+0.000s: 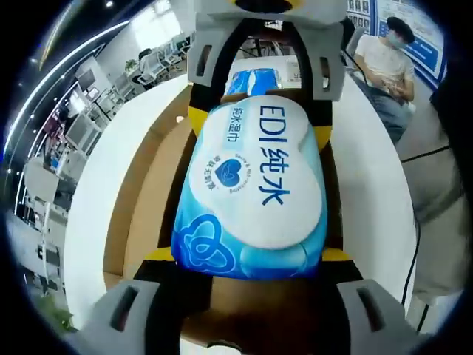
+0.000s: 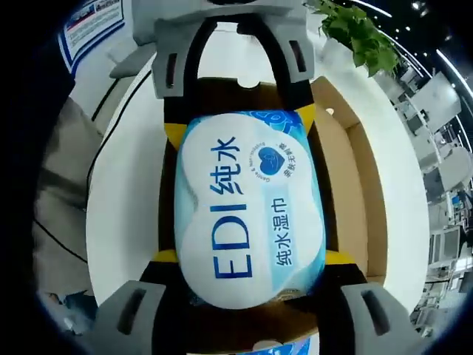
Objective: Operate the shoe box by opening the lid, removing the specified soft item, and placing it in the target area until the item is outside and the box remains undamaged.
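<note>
1. two hand-held grippers meet end to end on one soft blue-and-white wet-wipes pack (image 1: pixel 251 192) printed "edi" with chinese characters; the landmark here is the open brown cardboard shoe box (image 1: pixel 144 185).
2. in the left gripper view, the left gripper (image 1: pixel 247 255) has its grey jaws with yellow-and-black tips part-way apart, set either side of the near end of the pack; the pack fills the gap between them, so they look closed against it.
3. in the same view the right gripper (image 1: pixel 262 111) comes in from the far side of the box, its jaws flanking the pack's far end.
4. the pack lies above the box's dark interior, lengthwise along the box; whether it rests on the floor of the box or is lifted clear i cannot tell.
5. in the right gripper view the right gripper (image 2: pixel 251 259) has its jaws held just as wide, pressed along the near end of the same pack (image 2: pixel 247 211), with the box wall (image 2: pixel 362 192) to one side of it.
6. the box sits on a white round table (image 1: pixel 92 192).
7. beyond the box, past the table edge, a seated person in a white shirt (image 1: pixel 388 63) shows in the left gripper view.
8. beyond the box in the right gripper view stands a green leafy plant (image 2: pixel 355 29).
</note>
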Action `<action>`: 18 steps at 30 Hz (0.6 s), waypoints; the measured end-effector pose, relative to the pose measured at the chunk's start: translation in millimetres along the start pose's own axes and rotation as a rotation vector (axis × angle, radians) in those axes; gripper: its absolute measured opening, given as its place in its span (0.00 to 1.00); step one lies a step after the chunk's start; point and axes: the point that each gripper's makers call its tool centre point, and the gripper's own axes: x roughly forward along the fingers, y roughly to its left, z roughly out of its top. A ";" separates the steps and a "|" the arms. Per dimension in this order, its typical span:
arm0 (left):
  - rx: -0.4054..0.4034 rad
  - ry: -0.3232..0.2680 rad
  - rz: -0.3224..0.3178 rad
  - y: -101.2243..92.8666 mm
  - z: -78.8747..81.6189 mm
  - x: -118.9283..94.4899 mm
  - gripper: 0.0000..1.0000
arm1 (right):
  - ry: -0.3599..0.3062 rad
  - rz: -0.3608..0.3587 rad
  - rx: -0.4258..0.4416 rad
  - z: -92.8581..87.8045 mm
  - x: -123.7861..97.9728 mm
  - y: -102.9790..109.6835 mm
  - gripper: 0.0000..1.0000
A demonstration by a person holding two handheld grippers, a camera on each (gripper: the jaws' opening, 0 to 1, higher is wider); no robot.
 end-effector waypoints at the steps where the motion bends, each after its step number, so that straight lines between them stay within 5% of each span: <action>1: 0.003 -0.008 0.006 -0.5 1.6 -2.7 0.70 | -0.002 -0.006 -0.002 0.6 -2.8 0.7 0.66; 18: 0.068 -0.071 0.111 -10.0 22.1 -38.0 0.70 | -0.069 -0.133 -0.049 18.0 -46.9 10.9 0.65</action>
